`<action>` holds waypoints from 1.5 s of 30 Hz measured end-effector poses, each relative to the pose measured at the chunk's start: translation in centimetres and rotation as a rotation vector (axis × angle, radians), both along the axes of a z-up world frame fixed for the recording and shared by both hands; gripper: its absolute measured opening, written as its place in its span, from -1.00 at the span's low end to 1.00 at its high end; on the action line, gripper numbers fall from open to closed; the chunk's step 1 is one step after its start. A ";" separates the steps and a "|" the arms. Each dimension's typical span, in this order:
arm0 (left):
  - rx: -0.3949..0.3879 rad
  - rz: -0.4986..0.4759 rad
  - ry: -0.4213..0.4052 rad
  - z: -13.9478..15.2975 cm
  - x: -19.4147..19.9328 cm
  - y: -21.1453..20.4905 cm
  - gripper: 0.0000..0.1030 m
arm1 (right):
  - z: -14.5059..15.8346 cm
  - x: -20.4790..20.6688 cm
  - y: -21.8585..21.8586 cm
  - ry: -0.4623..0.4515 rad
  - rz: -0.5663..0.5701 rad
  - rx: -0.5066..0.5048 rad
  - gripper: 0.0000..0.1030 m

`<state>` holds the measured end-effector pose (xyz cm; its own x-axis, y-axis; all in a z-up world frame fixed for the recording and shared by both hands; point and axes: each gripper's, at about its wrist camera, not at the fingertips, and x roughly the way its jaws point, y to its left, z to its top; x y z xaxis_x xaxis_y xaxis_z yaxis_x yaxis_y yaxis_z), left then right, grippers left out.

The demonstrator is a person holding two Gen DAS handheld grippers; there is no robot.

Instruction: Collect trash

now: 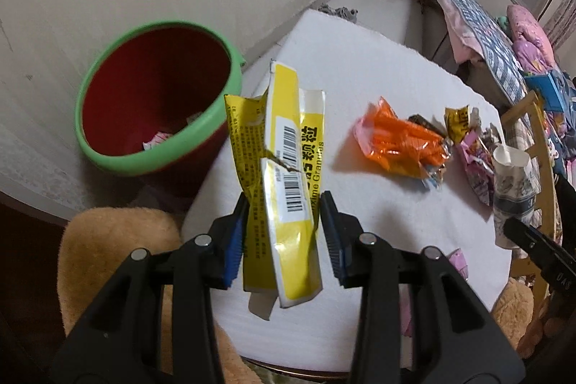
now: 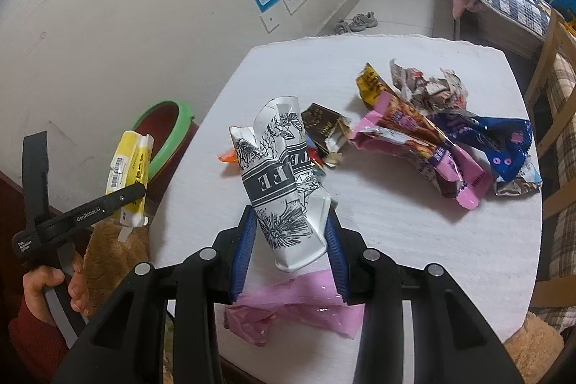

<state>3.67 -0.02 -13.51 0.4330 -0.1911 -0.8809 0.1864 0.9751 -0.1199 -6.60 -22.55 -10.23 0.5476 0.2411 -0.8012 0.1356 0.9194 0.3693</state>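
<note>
We stand at a white table (image 2: 396, 240) with trash on it, and a big red bin with a green rim (image 1: 108, 157) sits on the floor just past the table's left edge, against the wall. The bin is nearly empty; we see only a small scrap at its bottom. A pile of shiny wrappers (image 2: 424, 132) lies near the far right corner of the table, and an orange wrapper (image 1: 403, 139) lies closer to the middle. A pink wrapper (image 2: 295, 308) lies flat at the near edge. Our left gripper (image 1: 284, 229) is squeezed on a torn yellow packet (image 1: 284, 175), which stands up off the table between the blue pads, near the left edge and close to the bin. Our right gripper (image 2: 291, 240) is squeezed on a squashed paper cup (image 2: 280, 182) with black flowers on it, held up over the near middle of the table. So both grippers are partly closed, each with one piece of trash in it. We think the step now is to carry these two pieces to the bin and drop them in. To do it well, we should keep both grips tight until each piece is right over the red hole, not over the green rim. The yellow packet is long and torn in the middle, so it may flop or catch on the rim; we should lift it high first. The left one is closer, so it can go first, and the right one should wait so the two do not bump.
</note>
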 end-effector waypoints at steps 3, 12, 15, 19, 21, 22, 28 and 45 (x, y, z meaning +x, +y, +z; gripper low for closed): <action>0.010 0.001 -0.015 0.3 0.0 0.3 -0.27 | 0.3 0.2 0.5 -0.007 0.009 -0.002 -0.28; 0.031 0.003 -0.036 0.6 0.2 0.8 -0.27 | 0.7 1.5 2.1 -0.013 0.047 -0.013 -0.28; 0.039 0.012 -0.047 0.6 0.4 1.4 -0.27 | 0.6 2.1 2.5 -0.012 0.064 -0.015 -0.28; 0.036 0.037 -0.056 0.8 0.8 2.6 -0.27 | 0.8 3.0 3.7 -0.015 0.102 -0.029 -0.28; 0.032 0.050 -0.063 1.1 0.9 3.1 -0.27 | 1.0 3.6 4.4 -0.021 0.119 -0.036 -0.28; 0.031 0.055 -0.069 1.3 0.9 3.5 -0.27 | 1.0 3.9 4.9 -0.024 0.127 -0.038 -0.28; 0.043 0.089 -0.110 2.4 1.1 5.4 -0.27 | 0.7 5.7 7.1 -0.020 0.169 -0.036 -0.28; 0.061 0.217 -0.111 2.0 3.0 11.6 -0.27 | 2.1 12.4 15.3 -0.052 0.353 -0.058 -0.27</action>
